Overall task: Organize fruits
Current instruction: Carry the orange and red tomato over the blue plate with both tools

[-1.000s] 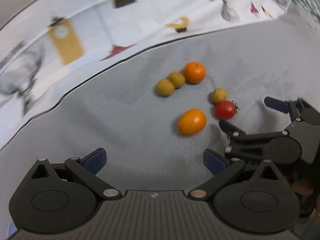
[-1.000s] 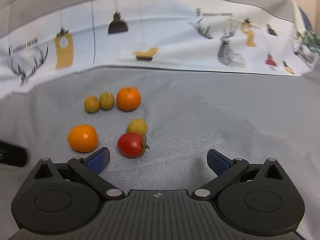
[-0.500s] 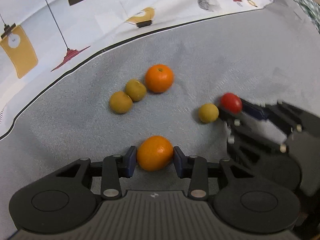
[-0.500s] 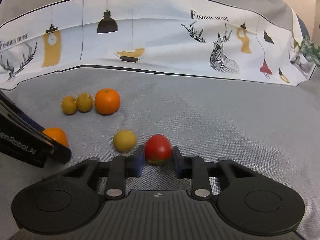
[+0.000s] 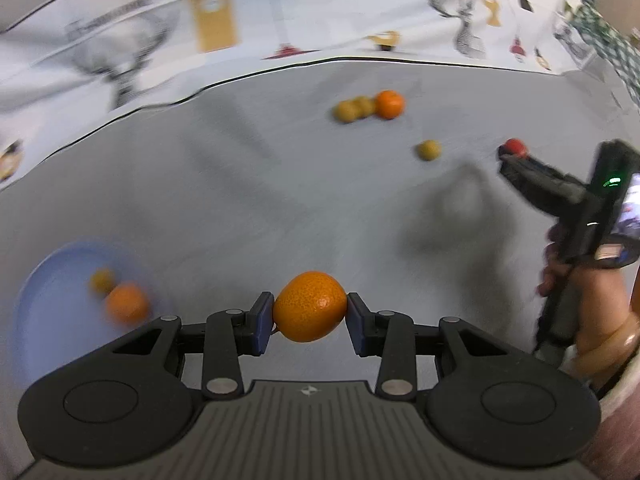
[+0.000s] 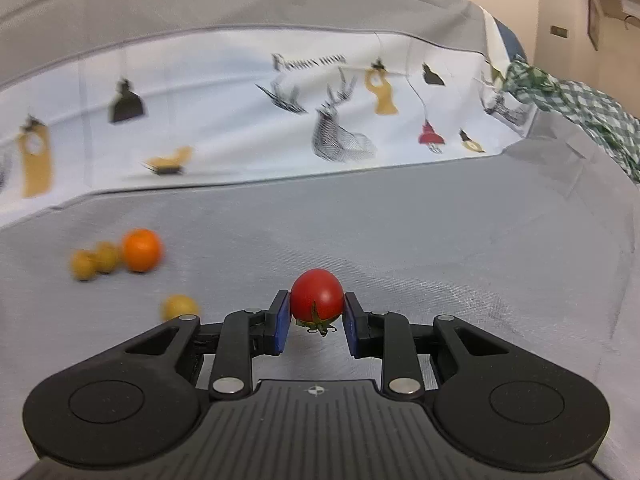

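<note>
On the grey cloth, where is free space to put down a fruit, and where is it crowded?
Free: the wide grey cloth between the blue plate and the loose fruits, and the stretch right of the tomato. Crowded: near the orange with two yellow fruits beside it and a single yellow fruit nearby.

A grey cloth (image 6: 440, 240) is covering the table, running out from six o'clock to the far edge. Beyond it, at twelve o'clock, a white printed cloth (image 6: 240, 112) is lying in a band, showing lamps, deer heads and blurred lettering. A green checked cloth (image 6: 580, 100) is bunching up at two o'clock. A beige wall (image 6: 568, 20) is standing behind it, at one o'clock.
</note>
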A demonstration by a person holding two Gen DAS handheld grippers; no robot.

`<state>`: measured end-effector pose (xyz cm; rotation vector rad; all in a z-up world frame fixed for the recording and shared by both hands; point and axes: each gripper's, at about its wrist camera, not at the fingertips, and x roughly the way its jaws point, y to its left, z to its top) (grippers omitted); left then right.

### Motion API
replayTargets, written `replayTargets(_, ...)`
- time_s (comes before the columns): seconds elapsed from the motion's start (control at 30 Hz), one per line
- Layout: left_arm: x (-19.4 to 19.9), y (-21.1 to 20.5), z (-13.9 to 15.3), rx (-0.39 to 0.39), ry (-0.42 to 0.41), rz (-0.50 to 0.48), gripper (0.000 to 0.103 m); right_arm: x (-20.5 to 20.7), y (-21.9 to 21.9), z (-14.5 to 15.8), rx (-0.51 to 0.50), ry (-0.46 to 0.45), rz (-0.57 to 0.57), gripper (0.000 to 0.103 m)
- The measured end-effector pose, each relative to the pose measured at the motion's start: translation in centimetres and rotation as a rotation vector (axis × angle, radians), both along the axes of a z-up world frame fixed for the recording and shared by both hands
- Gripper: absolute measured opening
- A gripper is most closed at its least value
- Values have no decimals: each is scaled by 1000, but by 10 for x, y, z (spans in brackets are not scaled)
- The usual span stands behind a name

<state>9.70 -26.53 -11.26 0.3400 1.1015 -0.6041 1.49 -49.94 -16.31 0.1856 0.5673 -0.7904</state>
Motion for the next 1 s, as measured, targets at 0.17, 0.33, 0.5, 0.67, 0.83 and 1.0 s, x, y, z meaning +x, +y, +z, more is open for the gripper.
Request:
replayTargets(0.17, -25, 78, 35, -19, -10, 90, 43, -28, 61, 41, 30, -29, 154, 29)
replayTargets(0.33, -57, 136, 66, -43, -59, 147, 43, -58, 136, 74, 112, -52, 323, 29)
replayTargets(0.5, -89, 192, 90, -71, -77, 220, 43, -77, 207, 107, 182, -74, 487, 29)
replayTargets(0.67, -118, 243, 105, -97, -97, 306, 43, -96, 267, 141, 199, -98, 642, 29)
replayTargets(0.83, -144, 281, 109, -131, -101, 364, 43, -118, 316, 165, 219, -106, 767, 29)
replayTargets(1.0, -172, 305, 111, -146, -152, 392, 43, -140, 354, 172, 207, -73, 862, 29)
